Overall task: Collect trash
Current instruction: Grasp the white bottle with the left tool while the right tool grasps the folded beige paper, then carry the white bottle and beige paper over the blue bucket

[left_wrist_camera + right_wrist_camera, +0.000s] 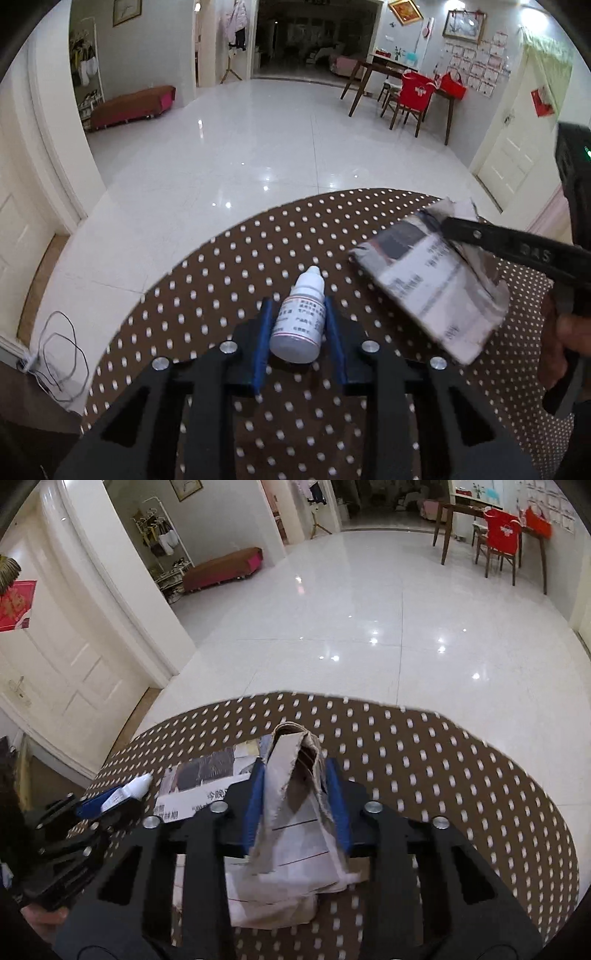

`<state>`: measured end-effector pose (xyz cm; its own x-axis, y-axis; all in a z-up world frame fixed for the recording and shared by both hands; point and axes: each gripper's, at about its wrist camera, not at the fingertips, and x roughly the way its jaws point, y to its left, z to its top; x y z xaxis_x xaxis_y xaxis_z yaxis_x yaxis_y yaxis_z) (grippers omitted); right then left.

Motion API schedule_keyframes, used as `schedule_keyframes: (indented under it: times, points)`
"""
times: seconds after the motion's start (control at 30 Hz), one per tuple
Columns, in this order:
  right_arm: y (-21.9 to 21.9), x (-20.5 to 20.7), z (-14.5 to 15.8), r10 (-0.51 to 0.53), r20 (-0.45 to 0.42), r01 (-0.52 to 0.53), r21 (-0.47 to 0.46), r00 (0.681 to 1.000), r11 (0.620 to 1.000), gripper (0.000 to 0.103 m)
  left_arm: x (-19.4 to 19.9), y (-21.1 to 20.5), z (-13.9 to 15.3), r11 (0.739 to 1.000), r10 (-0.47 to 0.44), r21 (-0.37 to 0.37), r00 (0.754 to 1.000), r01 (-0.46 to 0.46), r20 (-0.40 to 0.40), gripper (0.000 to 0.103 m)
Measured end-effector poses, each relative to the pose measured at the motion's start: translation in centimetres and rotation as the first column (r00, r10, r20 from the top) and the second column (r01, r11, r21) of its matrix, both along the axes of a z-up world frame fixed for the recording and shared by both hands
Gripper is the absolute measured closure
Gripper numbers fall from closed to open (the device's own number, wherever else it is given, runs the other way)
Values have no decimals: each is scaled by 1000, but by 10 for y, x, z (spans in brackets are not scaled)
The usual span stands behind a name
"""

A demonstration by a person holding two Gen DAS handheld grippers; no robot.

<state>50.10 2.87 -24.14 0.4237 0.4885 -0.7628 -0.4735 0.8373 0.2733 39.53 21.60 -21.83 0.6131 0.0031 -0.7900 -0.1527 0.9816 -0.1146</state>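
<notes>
Item: white dropper bottle (298, 317), clamped between my left gripper (298, 332) pads. Item: crumpled paper (295, 812), clamped in my right gripper (295, 805). I'd lift both straight, grips firm.

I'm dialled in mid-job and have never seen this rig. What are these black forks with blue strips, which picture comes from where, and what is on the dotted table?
There is no robot arm: a person holds a two-finger gripper in each hand, and each carries a fisheye camera looking along its fingers. The blue strips are the finger pads.

The left wrist view shows the left gripper closed on a small white dropper bottle on the brown polka-dot tablecloth. The right gripper's black finger comes in from the right.

The right wrist view shows the right gripper pinching a flattened, torn cardboard box, which lies over a newspaper on the table.
</notes>
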Motion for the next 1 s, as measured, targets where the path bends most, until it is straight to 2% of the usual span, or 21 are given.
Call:
schedule_keyframes:
  times: [0.13,0.3,0.5,0.73,0.9,1.0]
  points:
    - [-31,-24,11,-24,14,23,24,1000,999,73,-22,-7,2,998,25,-55,1000,-24,17,77]
    - [-87,-57,28,-93,40,90,61,995,994,73,-46,-29,13,996,19,-84,999,-16,40,79]
    - [-155,-103,52,-189,80,180,105,979,978,73,-72,-73,28,995,-41,-92,997,46,61,80]
    - [-212,-139,62,-267,98,253,134,959,958,73,-89,-111,34,991,-91,-90,994,97,68,80]
    - [-246,-156,68,-330,103,313,154,938,937,73,-94,-156,53,981,-170,-77,980,178,106,80]
    - [-275,-169,70,-381,106,362,162,919,918,73,-96,-190,64,967,-235,-73,963,246,130,80]
